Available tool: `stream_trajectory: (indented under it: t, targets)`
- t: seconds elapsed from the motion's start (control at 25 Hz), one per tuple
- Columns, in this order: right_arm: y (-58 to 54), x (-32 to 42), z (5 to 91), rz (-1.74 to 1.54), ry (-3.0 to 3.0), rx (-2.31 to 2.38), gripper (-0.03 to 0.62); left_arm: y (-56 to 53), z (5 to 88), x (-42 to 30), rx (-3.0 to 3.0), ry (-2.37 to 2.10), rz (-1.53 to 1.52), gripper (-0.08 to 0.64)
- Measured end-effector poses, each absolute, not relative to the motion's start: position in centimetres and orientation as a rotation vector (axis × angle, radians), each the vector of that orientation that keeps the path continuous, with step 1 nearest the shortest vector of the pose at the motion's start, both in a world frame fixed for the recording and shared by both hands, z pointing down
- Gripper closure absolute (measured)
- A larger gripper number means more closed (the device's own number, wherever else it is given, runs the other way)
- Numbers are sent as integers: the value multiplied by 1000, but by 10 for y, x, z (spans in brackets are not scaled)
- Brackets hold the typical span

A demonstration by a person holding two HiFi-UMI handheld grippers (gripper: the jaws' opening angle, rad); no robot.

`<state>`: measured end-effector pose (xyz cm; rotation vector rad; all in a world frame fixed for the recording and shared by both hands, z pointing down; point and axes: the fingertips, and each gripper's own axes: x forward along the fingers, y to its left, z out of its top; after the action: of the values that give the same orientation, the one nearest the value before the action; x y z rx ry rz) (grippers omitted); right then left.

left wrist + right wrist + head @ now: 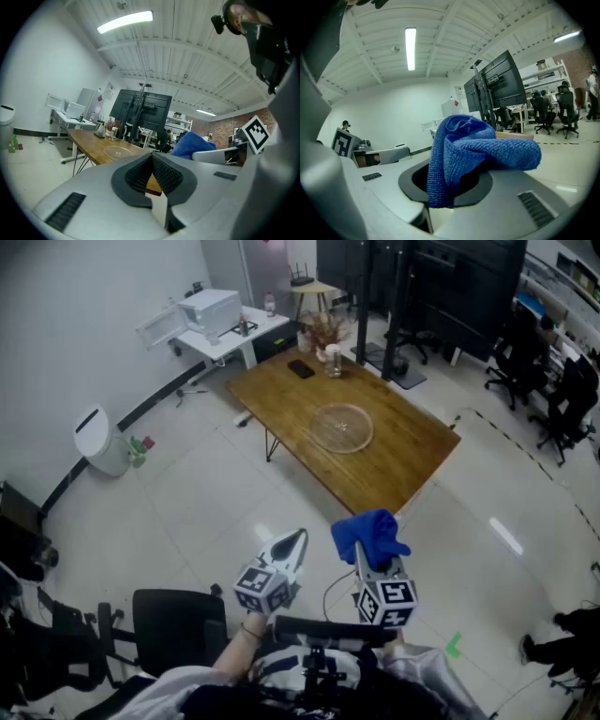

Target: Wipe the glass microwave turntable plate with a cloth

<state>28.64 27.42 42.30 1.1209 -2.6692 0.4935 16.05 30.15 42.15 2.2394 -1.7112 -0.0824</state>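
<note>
Two pairs of tongs are held side by side close to the person's body, above the tiled floor (216, 493).

The left tongs (152, 158) have their jaws pressed together at the tips, with nothing between them. The right tongs (451, 183), just beside them, have their jaws closed on a blue microfibre cloth (465, 143). The cloth is bunched up over the tips and hides them from above.

The glass turntable plate (342, 427) lies flat on the wooden worktop (398, 460), well ahead of both tongs and touched by neither.

At the far end of the worktop, beyond the plate, are a black phone (301, 368) and a vase of dried flowers (323, 332). Farther off, ahead and to the left of the left tongs, a microwave (211, 310) with its door swung open stands on a white side desk (234, 341). A black chair (178, 626) stands just left of the person, behind the tongs.
</note>
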Motion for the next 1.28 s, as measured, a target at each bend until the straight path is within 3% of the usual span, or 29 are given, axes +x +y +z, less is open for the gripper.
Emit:
stream_trajectory:
  t: [0.4,0.84,1.28]
  targets:
    - [245,311,433,550,-2653,1098,515,283,427,181,2217,-1731,-50,558]
    - [201,287,437,606,-2642,1139,514,237,430,150,2215,-1703,-37,558]
    - [122,209,446,706,-2567,1295,515,133,426,56,2320,-1592,-42,558]
